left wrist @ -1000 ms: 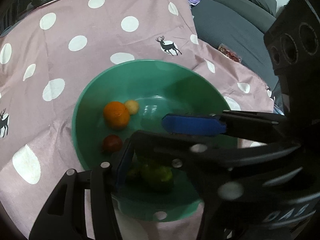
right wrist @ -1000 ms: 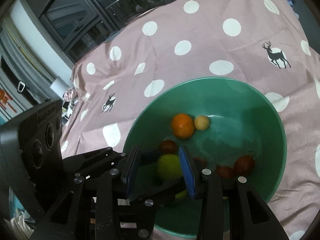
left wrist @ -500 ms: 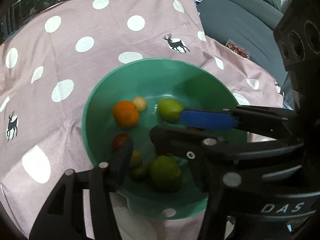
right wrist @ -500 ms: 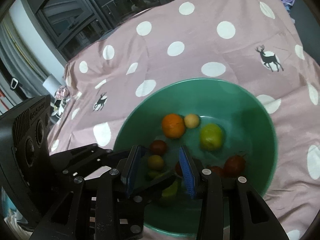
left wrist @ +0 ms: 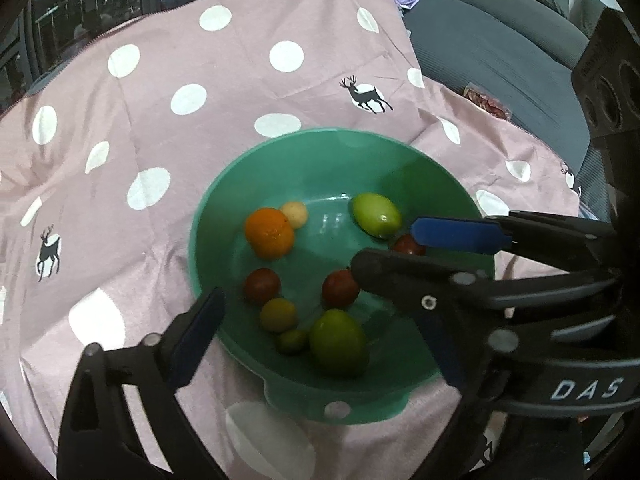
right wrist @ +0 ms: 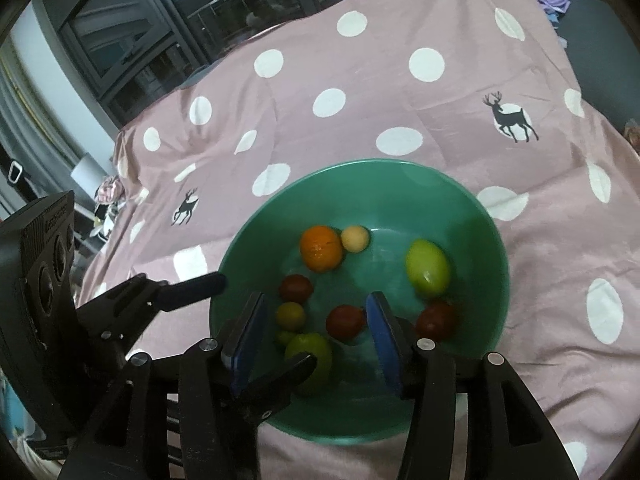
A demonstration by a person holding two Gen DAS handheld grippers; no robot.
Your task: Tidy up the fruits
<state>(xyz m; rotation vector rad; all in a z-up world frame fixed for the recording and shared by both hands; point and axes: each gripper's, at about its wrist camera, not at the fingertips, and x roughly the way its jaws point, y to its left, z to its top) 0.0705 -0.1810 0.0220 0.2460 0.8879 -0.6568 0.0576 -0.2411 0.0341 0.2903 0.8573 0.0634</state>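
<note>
A green bowl (left wrist: 448, 184) (right wrist: 480, 216) sits on a pink dotted cloth. It holds an orange (left wrist: 269, 233) (right wrist: 321, 248), a small pale fruit (left wrist: 294, 214) (right wrist: 354, 238), two green fruits (left wrist: 376, 215) (left wrist: 338, 342) (right wrist: 427, 267) (right wrist: 310, 354), red tomatoes (left wrist: 340, 288) (right wrist: 345, 322) and small yellow-green ones (left wrist: 278, 314). My left gripper (left wrist: 320, 320) is open and empty above the bowl's near rim. My right gripper (right wrist: 316, 332) is open and empty over the bowl's near side; it also shows in the left wrist view (left wrist: 404, 246).
The pink cloth (left wrist: 180, 140) (right wrist: 360, 80) with white dots and deer prints spreads around the bowl. A grey sofa (left wrist: 500, 40) lies beyond the cloth's right edge. Dark windows (right wrist: 180, 20) and clutter (right wrist: 104, 200) stand at the far left.
My right gripper opened and let go of a green fruit, which now lies at the bowl's far right. Both grippers have pulled back and up from the bowl.
</note>
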